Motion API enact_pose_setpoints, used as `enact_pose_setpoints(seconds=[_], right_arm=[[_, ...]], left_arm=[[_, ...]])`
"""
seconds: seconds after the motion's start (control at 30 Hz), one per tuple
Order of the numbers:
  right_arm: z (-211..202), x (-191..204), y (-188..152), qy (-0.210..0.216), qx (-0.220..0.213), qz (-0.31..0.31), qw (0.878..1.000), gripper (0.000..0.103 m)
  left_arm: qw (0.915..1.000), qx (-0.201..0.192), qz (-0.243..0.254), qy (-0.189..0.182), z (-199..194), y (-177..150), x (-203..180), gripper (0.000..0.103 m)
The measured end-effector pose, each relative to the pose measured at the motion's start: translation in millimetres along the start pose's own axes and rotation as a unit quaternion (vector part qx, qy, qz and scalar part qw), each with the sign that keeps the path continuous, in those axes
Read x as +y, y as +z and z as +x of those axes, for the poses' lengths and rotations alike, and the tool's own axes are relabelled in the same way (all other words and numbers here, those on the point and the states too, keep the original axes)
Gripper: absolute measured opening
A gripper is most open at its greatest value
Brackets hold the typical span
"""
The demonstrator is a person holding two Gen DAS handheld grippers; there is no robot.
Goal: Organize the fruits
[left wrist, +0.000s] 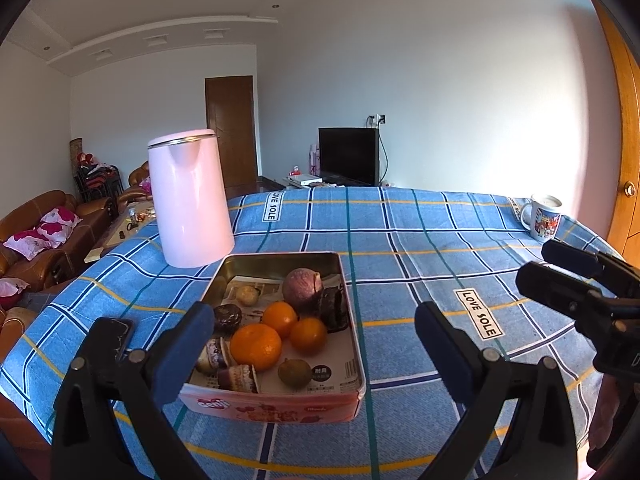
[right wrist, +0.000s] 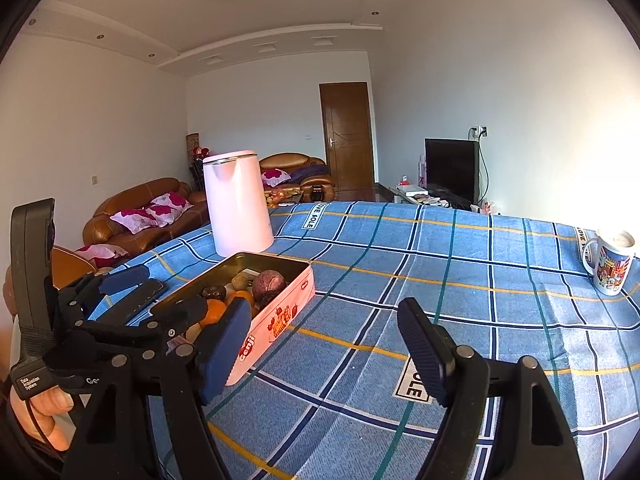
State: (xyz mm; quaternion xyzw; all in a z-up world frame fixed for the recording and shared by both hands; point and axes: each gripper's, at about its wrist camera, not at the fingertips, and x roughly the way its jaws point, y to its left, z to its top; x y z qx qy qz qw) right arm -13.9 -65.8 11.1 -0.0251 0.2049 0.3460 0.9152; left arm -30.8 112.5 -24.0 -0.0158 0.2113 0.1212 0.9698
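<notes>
The bench (left wrist: pixel 440 240), draped in a blue plaid cloth with yellow and teal lines, carried an open rectangular metal tin (left wrist: pixel 276 402) with a pink printed side. Inside it lay three orange mandarins (left wrist: pixel 256 346), a round purple fruit (left wrist: pixel 302 288) at twelve o'clock from them, a small green-brown fruit (left wrist: pixel 294 373) at five o'clock, a pale small fruit (left wrist: pixel 247 295) toward eleven o'clock, and several dark wrapped pieces that the view was too coarse to identify.

A tall pale pink kettle (left wrist: pixel 191 200) stood upright just beyond the tin at eleven o'clock. A white printed mug (left wrist: pixel 542 217) sat well apart, at two o'clock near the far edge. A dark flat phone (left wrist: pixel 120 336) lay beside the tin at nine o'clock.

The left claw (left wrist: pixel 316 356) stood apart, empty, with the tin's near end between its blue-padded fingers but untouched. The right claw (right wrist: pixel 324 356) also stood apart and empty above bare cloth, the tin at ten o'clock from it.
</notes>
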Motion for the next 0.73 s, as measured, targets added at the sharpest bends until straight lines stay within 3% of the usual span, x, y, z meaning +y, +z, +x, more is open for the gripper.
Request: enact_pose_setpoints(seconds=[0.73], right_arm=[[0.9, -13.4, -8.4, -0.008, 0.008, 0.009, 1.000, 0.077]], left_arm=[[0.9999, -0.007, 0.007, 0.001, -3.2, 0.8, -4.1, 0.103]])
